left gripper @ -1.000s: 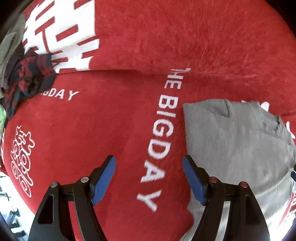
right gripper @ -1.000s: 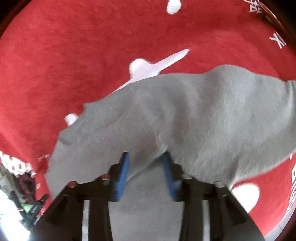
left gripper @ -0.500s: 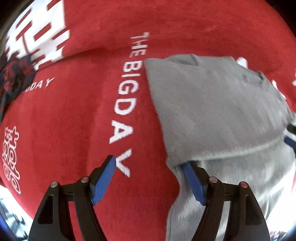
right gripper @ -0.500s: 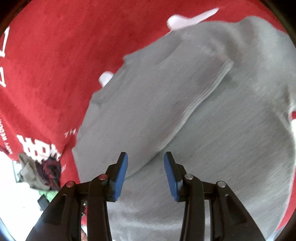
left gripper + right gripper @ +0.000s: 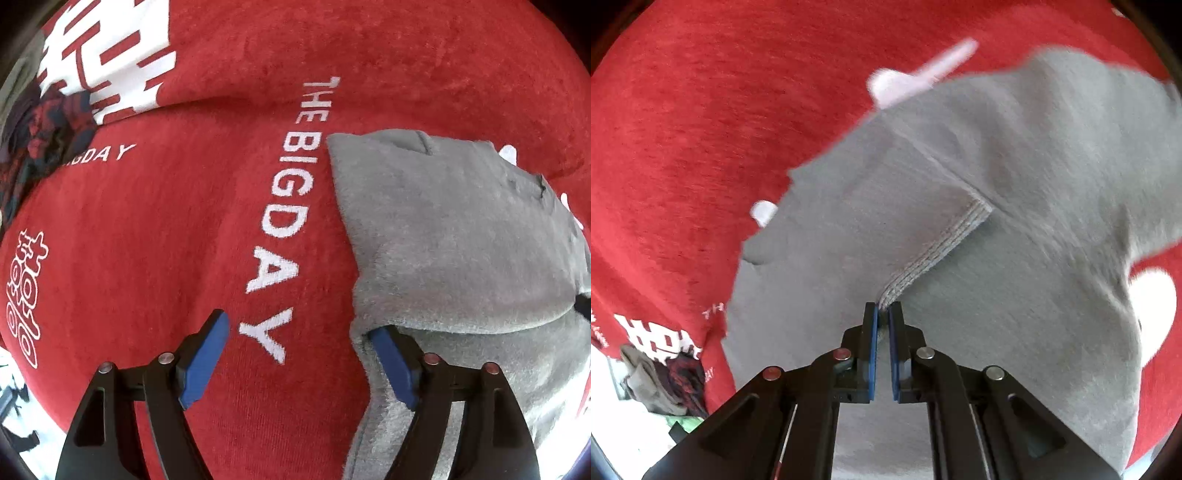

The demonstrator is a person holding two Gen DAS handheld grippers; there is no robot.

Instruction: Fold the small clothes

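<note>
- Your right gripper (image 5: 882,317), black-armed with blue pads, is pinched shut on the ribbed cuff (image 5: 938,247) of the one grey fleece garment (image 5: 1015,184); the pads almost meet, with only the cuff edge between them.
- Your left gripper (image 5: 299,354) stands wide apart, holding nothing. Its right blue pad (image 5: 393,365) is tucked under the folded-over edge of the grey fleece garment (image 5: 454,236); its left blue pad (image 5: 203,363) hangs over bare cloth.
- You have one garment in work. It lies ahead and to the right of your left gripper, and spreads ahead of and beneath your right gripper, with one layer folded over another.
- Under everything lies one red plush blanket (image 5: 147,240) with white print; the words "THE BIG DAY" (image 5: 288,206) run between your left gripper's pads and away ahead, just beside the garment's left edge.
- One heap of other clothes (image 5: 40,136), dark red-and-navy patterned with some grey-green, sits far ahead to the left of your left gripper, well apart from the garment. The same heap (image 5: 665,380) shows low to the left of your right gripper, at the blanket's edge.
- Nothing lies between either gripper and the garment.
</note>
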